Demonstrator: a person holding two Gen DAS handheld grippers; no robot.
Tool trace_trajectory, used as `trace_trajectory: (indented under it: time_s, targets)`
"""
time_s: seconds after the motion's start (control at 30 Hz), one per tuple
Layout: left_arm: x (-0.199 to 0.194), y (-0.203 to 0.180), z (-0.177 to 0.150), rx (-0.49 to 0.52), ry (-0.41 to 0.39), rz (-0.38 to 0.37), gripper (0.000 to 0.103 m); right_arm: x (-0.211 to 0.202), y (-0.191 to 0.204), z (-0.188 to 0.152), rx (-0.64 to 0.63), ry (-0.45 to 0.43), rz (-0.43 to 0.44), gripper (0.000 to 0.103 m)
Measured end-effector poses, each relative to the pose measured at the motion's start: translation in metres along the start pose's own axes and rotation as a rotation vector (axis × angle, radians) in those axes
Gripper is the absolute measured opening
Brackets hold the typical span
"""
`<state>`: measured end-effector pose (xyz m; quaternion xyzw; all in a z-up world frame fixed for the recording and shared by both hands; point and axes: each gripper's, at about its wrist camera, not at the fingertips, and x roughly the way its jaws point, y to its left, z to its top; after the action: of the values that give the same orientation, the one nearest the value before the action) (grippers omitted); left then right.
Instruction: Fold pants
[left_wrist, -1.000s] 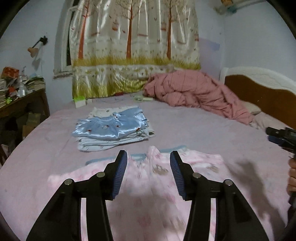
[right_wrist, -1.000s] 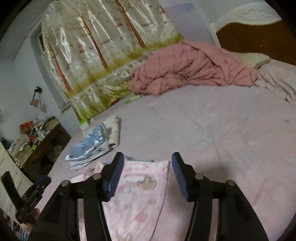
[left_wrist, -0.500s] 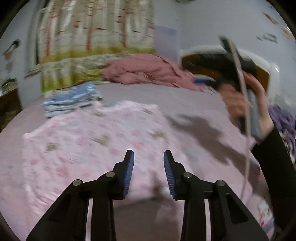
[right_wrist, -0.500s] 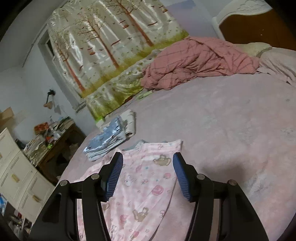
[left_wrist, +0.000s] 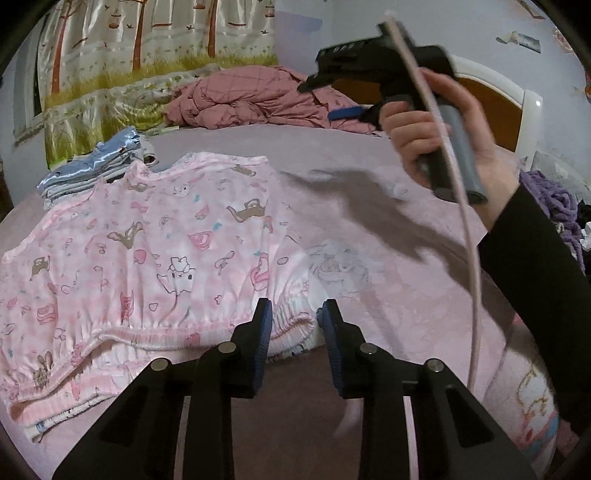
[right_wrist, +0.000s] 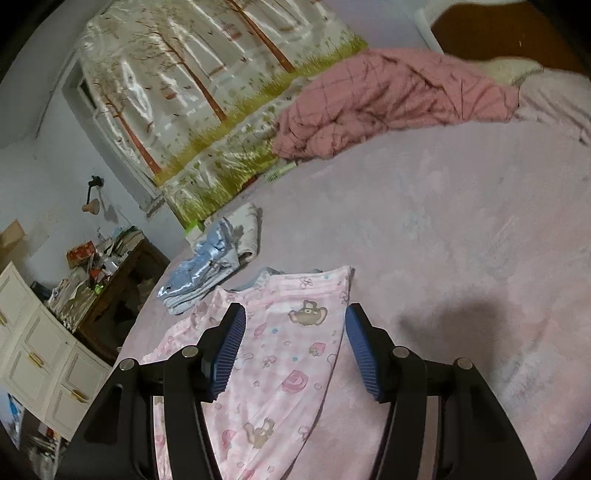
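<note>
I see the pink pants (left_wrist: 147, 258) spread flat on the bed (left_wrist: 369, 177), soft fabric printed with small cartoon animals and roses, the gathered elastic waistband at the near edge. No readable writing on them. The left gripper (left_wrist: 295, 325) is just at the waistband's right end; its jaws have just been closing and now stand narrow, a bit of the waistband edge between the blue ribbed pads, which do not visibly press it. The right gripper (right_wrist: 295, 343) hangs above the pants' far leg end, jaws at a middling width with cloth seen below them, nothing held. In the left wrist view I see the right hand (left_wrist: 443, 136) in a black sleeve gripping that tool's handle above the bed, right of the pants, a pale cable (left_wrist: 469, 229) trailing down from it; white marks on the tool body are too blurred to read.

Just beyond the pants lies a stack of folded clothes (right_wrist: 199, 273), shiny blue satin on top. Farther past the pants is a rumpled pink checked quilt (right_wrist: 388, 99), and behind it a glossy curtain (right_wrist: 192, 103) printed with trees. Left of the pants, off the bed, a cluttered dark wooden bench (right_wrist: 110, 280) and white cabinets (right_wrist: 40, 354).
</note>
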<state>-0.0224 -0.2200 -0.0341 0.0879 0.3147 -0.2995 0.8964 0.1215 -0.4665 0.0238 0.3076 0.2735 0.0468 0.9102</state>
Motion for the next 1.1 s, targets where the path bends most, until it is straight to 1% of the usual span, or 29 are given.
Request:
trace_trajectory:
  time_s: [0.07,0.13,0.2,0.3,0.37,0.43,0.5,0.63,0.7,0.73,0.77,0.83,0.93,1.1]
  targets:
    - [0.001,0.001,-0.001,-0.005,-0.002,0.007,0.028,0.022,-0.009,0.005,0.039,0.045,0.004,0.058]
    - [0.004,0.003,-0.002,-0.013,-0.003,0.020,0.028,0.060,-0.024,0.009,0.103,0.126,-0.004,0.058]
    - [0.006,0.007,-0.003,-0.037,-0.004,0.023,0.029,0.089,-0.033,0.012,0.131,0.175,-0.014,0.058]
    - [0.005,0.010,-0.005,-0.058,-0.008,0.013,0.028,0.131,-0.042,0.016,0.130,0.211,-0.073,0.058]
    - [0.004,0.010,-0.007,-0.056,-0.015,0.005,0.021,0.152,-0.045,0.019,0.116,0.221,-0.101,0.058]
    - [0.004,0.010,-0.008,-0.053,-0.017,-0.007,0.017,0.166,-0.048,0.021,0.115,0.223,-0.101,0.054]
    - [0.004,0.010,-0.009,-0.050,-0.020,-0.014,0.016,0.182,-0.054,0.023,0.122,0.238,-0.089,0.046]
    - [0.005,0.008,-0.009,-0.041,-0.021,-0.012,0.012,0.196,-0.057,0.026,0.118,0.241,-0.063,0.033]
    - [0.005,0.006,-0.008,-0.036,-0.020,-0.009,0.011,0.200,-0.054,0.025,0.119,0.247,-0.048,0.017]
    - [0.004,0.006,-0.008,-0.035,-0.022,-0.008,0.011,0.200,-0.053,0.025,0.118,0.247,-0.040,0.013]
    - [0.003,0.006,-0.008,-0.035,-0.026,-0.008,0.010,0.200,-0.050,0.024,0.114,0.247,-0.036,0.006]
    - [0.000,0.007,-0.007,-0.039,-0.035,-0.008,0.008,0.197,-0.045,0.024,0.113,0.233,-0.045,0.004]
    - [-0.012,0.011,-0.006,-0.057,-0.074,0.000,0.007,0.189,-0.032,0.027,0.104,0.216,-0.015,0.003]
    - [-0.042,0.024,-0.007,-0.097,-0.148,0.040,0.007,0.169,0.017,0.029,0.046,0.181,0.018,0.003]
